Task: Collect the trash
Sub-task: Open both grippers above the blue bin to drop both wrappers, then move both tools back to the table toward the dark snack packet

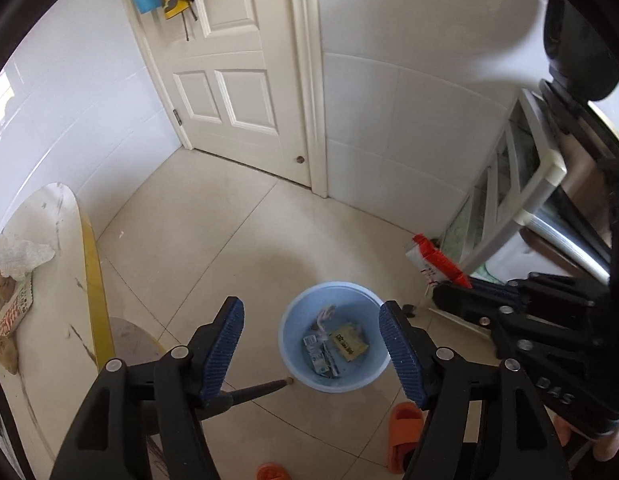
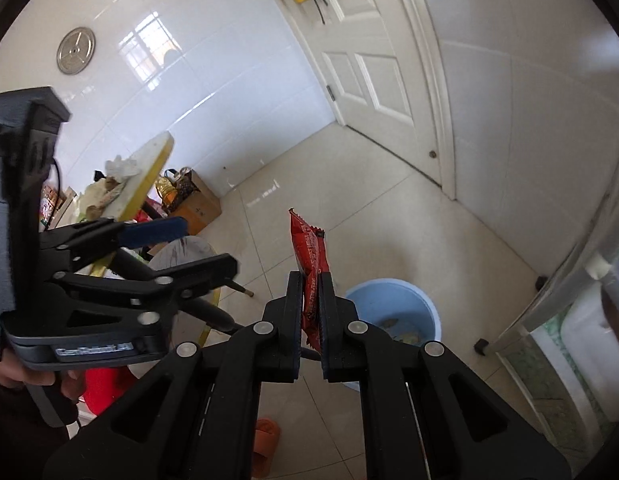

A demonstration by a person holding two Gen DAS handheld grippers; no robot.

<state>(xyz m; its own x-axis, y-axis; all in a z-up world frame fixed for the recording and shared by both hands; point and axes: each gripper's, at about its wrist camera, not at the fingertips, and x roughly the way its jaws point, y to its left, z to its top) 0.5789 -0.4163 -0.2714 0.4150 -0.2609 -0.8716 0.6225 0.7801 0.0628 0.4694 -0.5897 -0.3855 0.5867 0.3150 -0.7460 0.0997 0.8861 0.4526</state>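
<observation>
1. Nearest the lens, the left tool [image 1: 311, 354] stood released, its blue-padded jaws spread with nothing between them, directly above the blue bin [image 1: 334, 336].
2. Inside the bin lay pieces already collected: a yellow packet [image 1: 348, 343], some bluish wrappers [image 1: 320, 356] and a pale scrap of paper.
3. To the right of the bin and level with its far rim in the left wrist view, the right tool [image 2: 310, 304] was clenched on a red snack wrapper [image 2: 309, 252], which stood up out of the jaws; in its own view the bin lay just beyond and to the right of its tips.
4. Well to the left of the bin, the surface [image 1: 65, 248] with a yellow edge carried more litter, including a crumpled white wad [image 1: 23, 254] and a red-and-white box.
5. Step in hand, as judged: one drop appeared finished on the left, and the red wrapper awaited delivery.
6. Next move, as judged: bring the right tool over the bin's mouth, then part its jaws so the wrapper falls inside and not onto the floor; an orange slipper [image 1: 403, 436] lay on the near side of the bin.
</observation>
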